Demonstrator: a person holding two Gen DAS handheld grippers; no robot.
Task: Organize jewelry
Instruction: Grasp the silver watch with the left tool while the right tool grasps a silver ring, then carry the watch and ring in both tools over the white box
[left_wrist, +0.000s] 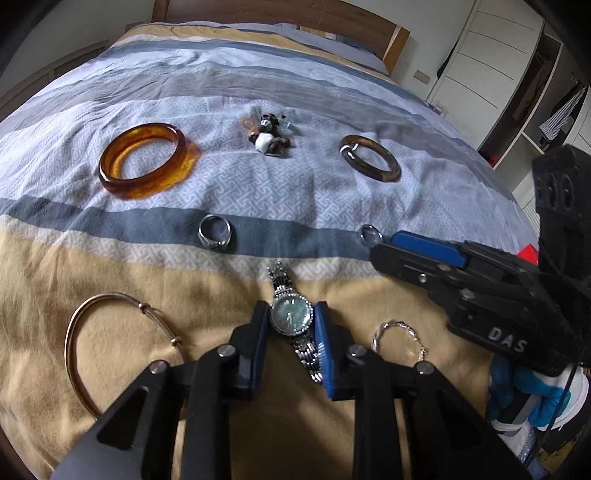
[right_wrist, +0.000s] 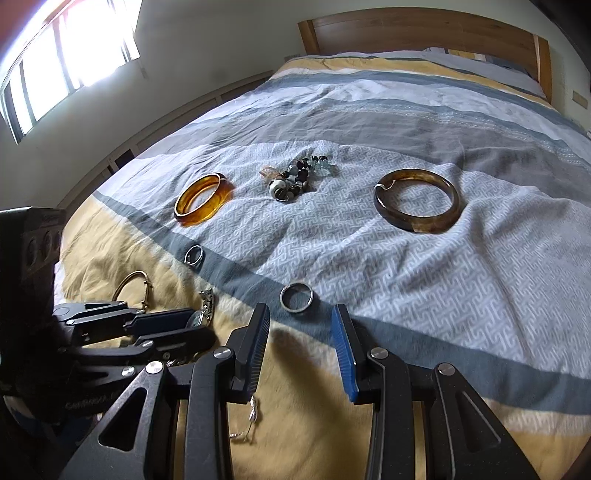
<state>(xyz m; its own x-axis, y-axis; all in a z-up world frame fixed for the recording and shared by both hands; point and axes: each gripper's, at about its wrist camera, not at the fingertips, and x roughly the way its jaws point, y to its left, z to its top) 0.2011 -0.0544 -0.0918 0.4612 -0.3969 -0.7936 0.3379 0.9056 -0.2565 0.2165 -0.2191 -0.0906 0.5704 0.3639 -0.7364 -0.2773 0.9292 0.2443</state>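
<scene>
Watch (left_wrist: 291, 316) btwn left gripper (left_wrist: 292, 321) jaws | jewelry loose on bedspread (left_wrist: 258, 192)

Between your left jaws sits a polished metal watch (left_wrist: 291, 317); ahead lie a glossy amber bangle (left_wrist: 146, 162), shiny steel rings (left_wrist: 215, 230), all on the bed's (left_wrist: 332, 92) matt woven cloth.

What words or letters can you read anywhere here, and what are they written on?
"DAS": white letters on the black body of the right gripper, seen from the left wrist camera.
Faint raised lettering on the body of the left gripper, seen from the right wrist camera: too blurred to read.
The watch dial: marks too small to read.
Nothing else carries any text.
</scene>
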